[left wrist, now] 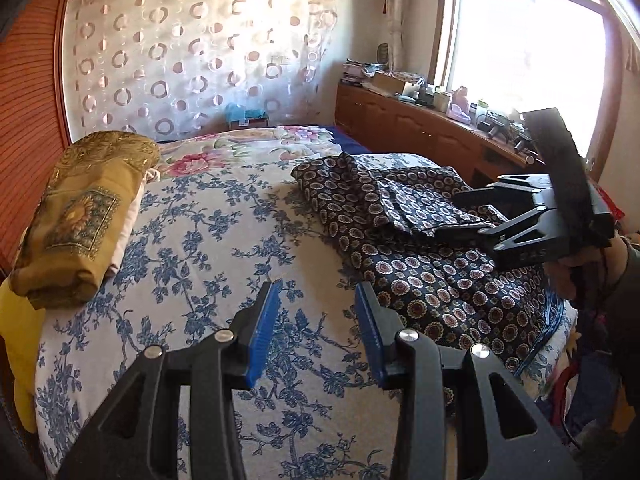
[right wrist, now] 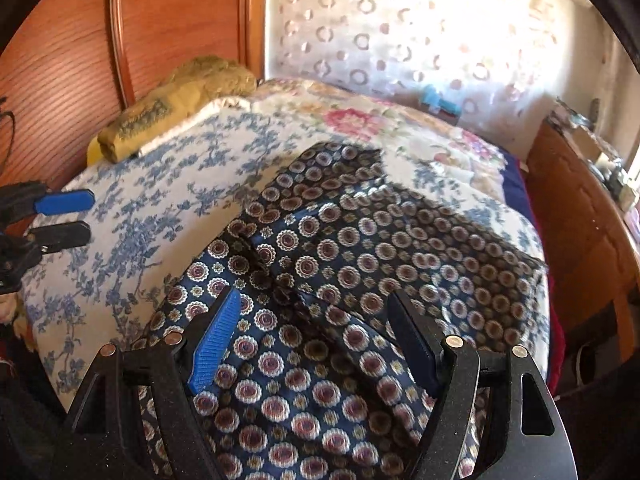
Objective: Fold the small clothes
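Note:
A dark navy garment printed with round flower medallions lies rumpled and partly folded on the right half of the bed. In the left wrist view my left gripper is open over the bare blue-flowered bedspread, just left of the garment, with nothing between its blue pads. A hand at the right holds my right gripper over the cloth. The right wrist view has the right gripper open wide directly above the garment, gripping nothing. The left gripper shows at that view's left edge.
A golden embroidered bundle rests against the wooden headboard at the left. A pink-flowered quilt covers the far end of the bed. A wooden cabinet crowded with small items runs under the window at the right.

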### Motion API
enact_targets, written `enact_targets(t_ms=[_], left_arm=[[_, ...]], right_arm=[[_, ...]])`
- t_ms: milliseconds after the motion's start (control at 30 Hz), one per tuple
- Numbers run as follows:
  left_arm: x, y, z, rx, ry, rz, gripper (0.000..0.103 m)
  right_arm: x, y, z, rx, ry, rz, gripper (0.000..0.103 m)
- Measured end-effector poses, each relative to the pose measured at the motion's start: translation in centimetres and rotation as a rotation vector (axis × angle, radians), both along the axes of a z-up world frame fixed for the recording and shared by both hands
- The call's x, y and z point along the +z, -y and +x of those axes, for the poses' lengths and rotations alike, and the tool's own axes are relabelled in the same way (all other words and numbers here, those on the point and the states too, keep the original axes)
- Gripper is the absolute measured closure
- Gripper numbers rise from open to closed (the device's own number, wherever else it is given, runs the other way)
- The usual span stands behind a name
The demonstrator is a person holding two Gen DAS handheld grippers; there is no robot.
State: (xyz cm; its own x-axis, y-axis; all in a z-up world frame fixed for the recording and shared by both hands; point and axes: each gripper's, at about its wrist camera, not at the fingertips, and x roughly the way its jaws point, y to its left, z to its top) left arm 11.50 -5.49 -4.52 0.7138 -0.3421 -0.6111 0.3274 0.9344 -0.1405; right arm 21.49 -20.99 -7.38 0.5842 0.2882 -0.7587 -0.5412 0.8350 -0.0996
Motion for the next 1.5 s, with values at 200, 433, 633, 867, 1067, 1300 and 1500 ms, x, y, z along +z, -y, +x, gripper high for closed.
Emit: enact_targets(t_ms=[200,433,633,867,1067,1300,1500], left_arm=[[-0.4,-0.1,0.2,0.001,-0.008,-0.005,0.064],[-0.7,0.2,0.2,-0.008,-0.012,-0.007,0.065],[-0.9,0.6,0.0,-0.020,-0.014,-0.011,0.064],[-0.9,1.0,-0.1,-0.029,-0.016,-0.013,0.064],[-1.2,1.6,-0.2,-0.041,-0.020,-0.011,0.065],[-1.4,2.2,-0.2,-0.053,-0.024,-0.005,0.064],[-1.6,2.7,-0.2,-0.061,-0.027,-0.004,0.064]], right_arm=[[-2.6,-1.5,2.1,0.019,-0.056,-0.081,0.026],[-3.7,-1.4,3.4,0.038,-0.085,-0.100,0.097],[-0.9,1.3,3.7,0.001,-0.044,-0.014,0.099],[3.2,8.2,6.5,-0.179,0.024,0.078,0.100],[4.3,14.0,9.4,-0.324,-0.013,0.146,0.100],[3.0,15.5,10.7,-0.459,-0.011,-0.004,0.063],[3.2,15.4,6.9,-0.406,0.032,0.027,0.056]])
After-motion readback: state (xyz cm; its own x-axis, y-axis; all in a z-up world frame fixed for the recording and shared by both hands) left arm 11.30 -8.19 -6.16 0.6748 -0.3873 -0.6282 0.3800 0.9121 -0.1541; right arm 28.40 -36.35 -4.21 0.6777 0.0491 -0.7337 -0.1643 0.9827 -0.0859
